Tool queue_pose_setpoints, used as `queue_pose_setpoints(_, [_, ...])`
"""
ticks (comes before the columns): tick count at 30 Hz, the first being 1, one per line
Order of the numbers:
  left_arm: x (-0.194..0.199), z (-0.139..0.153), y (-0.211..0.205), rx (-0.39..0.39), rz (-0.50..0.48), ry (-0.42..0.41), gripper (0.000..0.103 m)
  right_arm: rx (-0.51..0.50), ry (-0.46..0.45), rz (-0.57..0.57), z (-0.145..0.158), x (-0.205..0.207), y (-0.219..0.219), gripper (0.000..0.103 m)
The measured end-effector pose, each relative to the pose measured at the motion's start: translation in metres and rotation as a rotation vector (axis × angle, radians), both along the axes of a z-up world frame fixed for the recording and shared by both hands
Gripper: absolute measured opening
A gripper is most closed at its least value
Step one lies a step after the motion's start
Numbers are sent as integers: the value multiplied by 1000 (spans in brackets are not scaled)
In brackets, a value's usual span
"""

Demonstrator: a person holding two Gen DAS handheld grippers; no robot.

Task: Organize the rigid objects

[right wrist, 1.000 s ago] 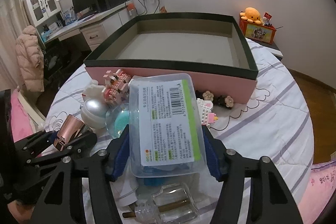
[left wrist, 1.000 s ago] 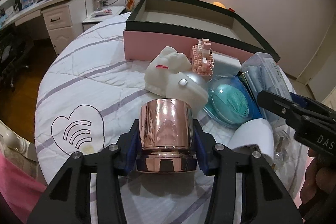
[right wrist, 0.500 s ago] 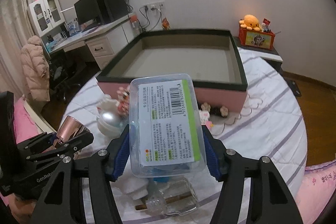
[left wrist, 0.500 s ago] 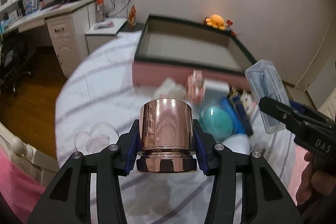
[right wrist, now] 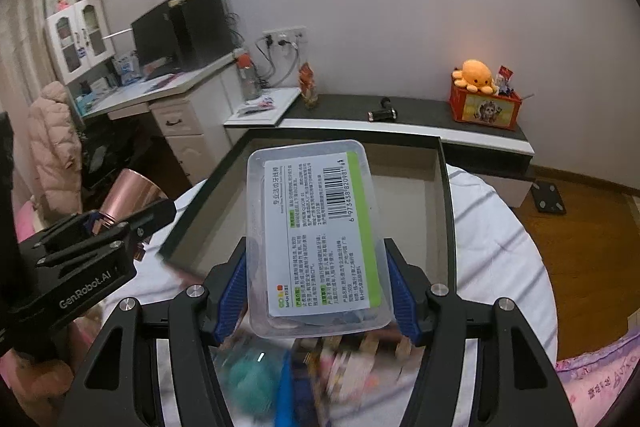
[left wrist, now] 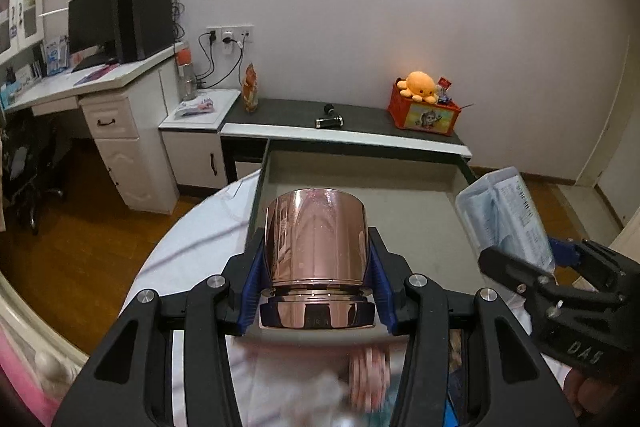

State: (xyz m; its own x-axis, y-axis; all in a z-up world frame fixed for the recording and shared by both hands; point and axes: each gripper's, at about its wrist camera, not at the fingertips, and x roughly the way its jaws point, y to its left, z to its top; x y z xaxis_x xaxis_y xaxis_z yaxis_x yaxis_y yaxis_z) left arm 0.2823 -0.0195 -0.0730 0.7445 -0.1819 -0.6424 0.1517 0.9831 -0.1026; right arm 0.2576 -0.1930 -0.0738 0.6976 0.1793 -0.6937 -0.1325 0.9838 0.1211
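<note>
Motion-blurred clutter (right wrist: 320, 375) below, perhaps toys

The open box (right wrist: 444, 211) sits on the round table (right wrist: 500, 251), the low shelf (right wrist: 420, 115) is right behind the box, the desk (right wrist: 160, 95) is left of the box, and small blurry things (right wrist: 340, 359) lie before it.

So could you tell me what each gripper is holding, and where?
Left gripper clamps the copper cup near its base; right gripper clamps the clear plastic box by its long sides.
</note>
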Motion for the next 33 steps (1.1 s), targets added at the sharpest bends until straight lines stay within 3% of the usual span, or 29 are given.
queue_pose_setpoints(7, [59,-37,-21,22,1,101,47,-34,143,-30,-48,65,-10,63])
queue_pose_setpoints(14, [77,-67,-33,75,2,189,48,-85,226,-20,-75,83,-6,63])
queue_pose_setpoints(16, [78,-67,-34,93,6,196,57,-101,228,-27,-74,83,-5,64])
queue_pose_setpoints(18, [75,-62,-35,113,17,178,83,-125,253,-24,-74,84,-3,66])
queue_pose_setpoints(20, [68,-51,-34,133,35,131,91,-127,242,-26,-69,83,-2,78])
queue_pose_setpoints(21, [64,-46,-34,144,41,115,92,-130,225,-34,-65,80,-2,84])
queue_pose_setpoints(24, [47,-26,-28,144,50,53,95,-118,197,-61,-56,73,-6,88])
queue_pose_setpoints(27, [20,-3,-16,99,54,-22,99,-74,121,-102,-35,52,-15,103])
queue_pose_setpoints(31, [-35,29,4,39,82,-158,103,-40,33,-120,-8,14,-17,103])
queue_pose_setpoints(33, [-57,36,10,29,95,-178,103,-18,-3,-128,5,-7,-17,103])
